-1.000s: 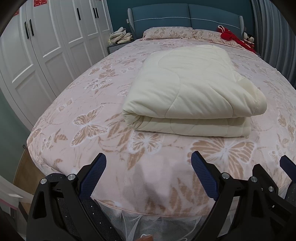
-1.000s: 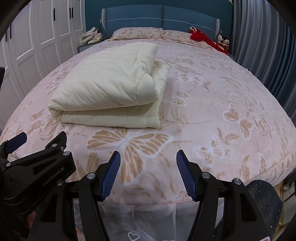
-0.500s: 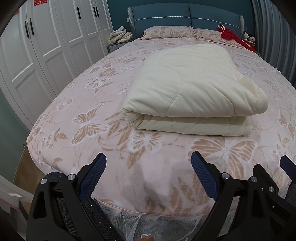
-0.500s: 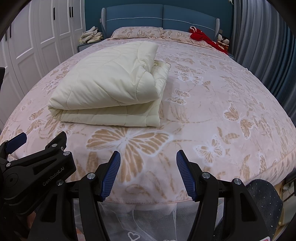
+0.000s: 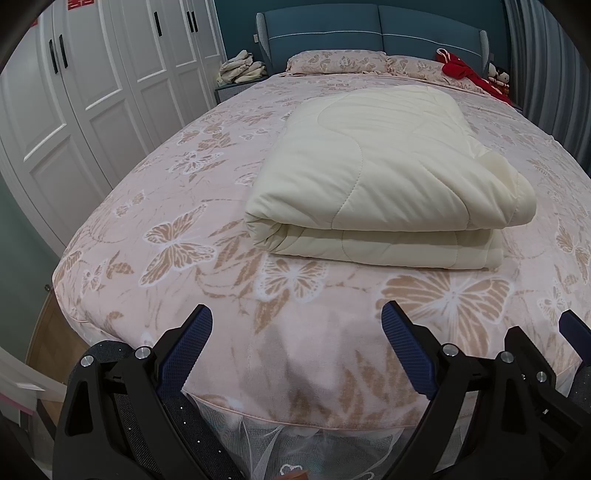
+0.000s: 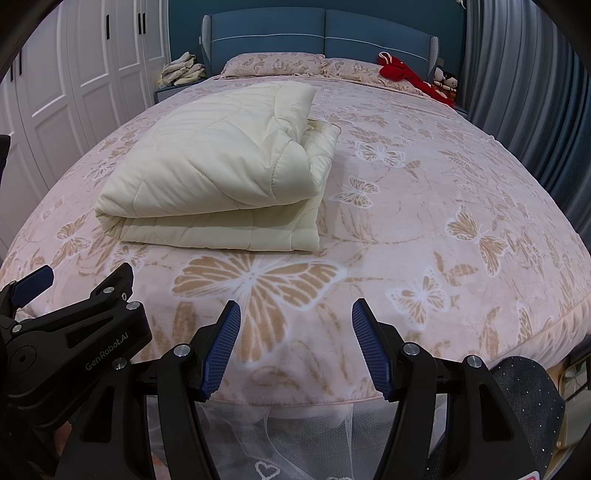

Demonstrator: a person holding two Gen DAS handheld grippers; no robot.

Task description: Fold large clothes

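Lying ahead of both claws on the bed (image 5: pixel 177 206), the folded cream quilt (image 5: pixel 388 177) runs lengthwise away toward the headboard. Left gripper (image 5: pixel 297 334) and right gripper (image 6: pixel 295 328) hang spread and empty; the left sits squarer to it, probably nearer.

Both wrist views look from the bed's (image 5: pixel 177 229) foot toward the headboard (image 6: pixel 325 33), sharing the quilt (image 6: pixel 221 166).

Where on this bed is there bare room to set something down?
The bedspread right of the folded cream quilt is bare, also the strip between quilt and foot edge. Crowded: the pillows and red garment by the headboard.
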